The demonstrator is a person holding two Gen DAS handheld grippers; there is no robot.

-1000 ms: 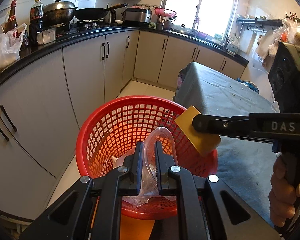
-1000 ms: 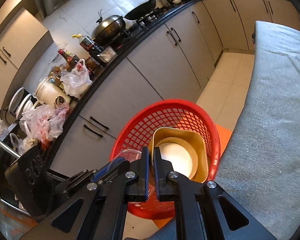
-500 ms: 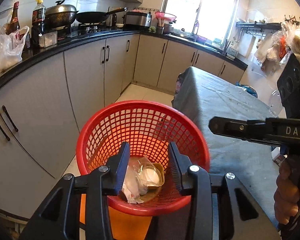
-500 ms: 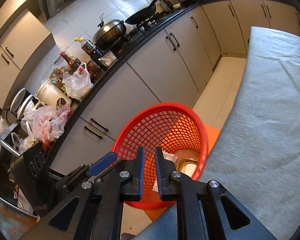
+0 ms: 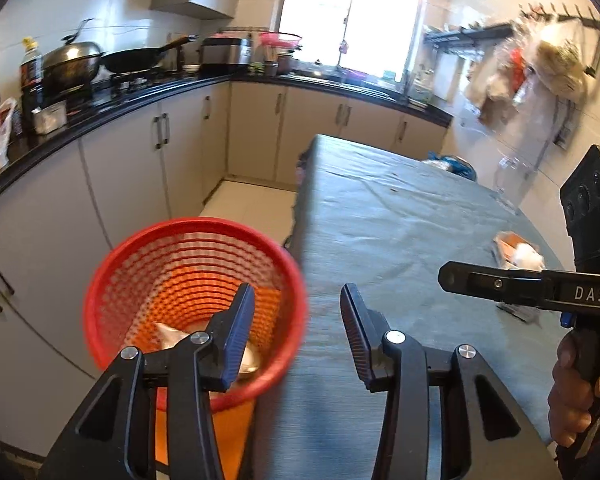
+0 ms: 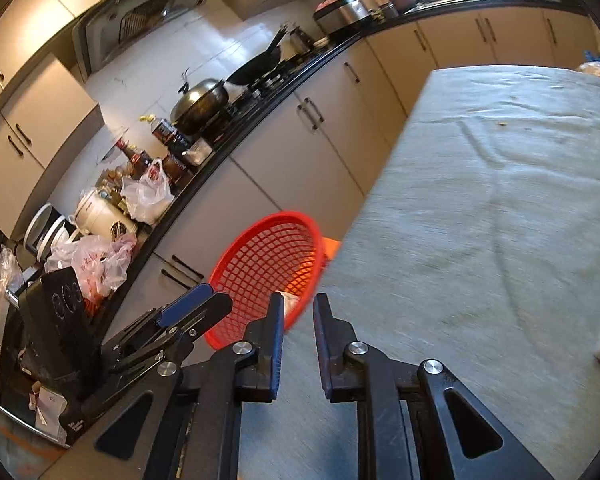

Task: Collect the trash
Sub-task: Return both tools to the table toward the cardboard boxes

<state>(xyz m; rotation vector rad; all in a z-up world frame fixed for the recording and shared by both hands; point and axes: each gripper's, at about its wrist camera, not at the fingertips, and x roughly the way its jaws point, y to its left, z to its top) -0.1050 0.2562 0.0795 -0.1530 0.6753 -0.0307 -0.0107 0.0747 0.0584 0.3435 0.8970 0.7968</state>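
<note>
"DAS" is printed on the right claw (image 5: 444,280).

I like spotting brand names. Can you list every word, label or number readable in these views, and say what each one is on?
"DAS": white letters on the side of the right gripper, seen from the left wrist view.
Bottle labels on the counter: too small to read.
Red print on the plastic bags: too blurred to read.
Nothing else readable.

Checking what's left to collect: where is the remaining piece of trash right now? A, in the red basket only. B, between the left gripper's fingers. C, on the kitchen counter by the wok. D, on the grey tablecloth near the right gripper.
D: an orange-and-white wrapper lies on the tablecloth beyond the right gripper.
</note>
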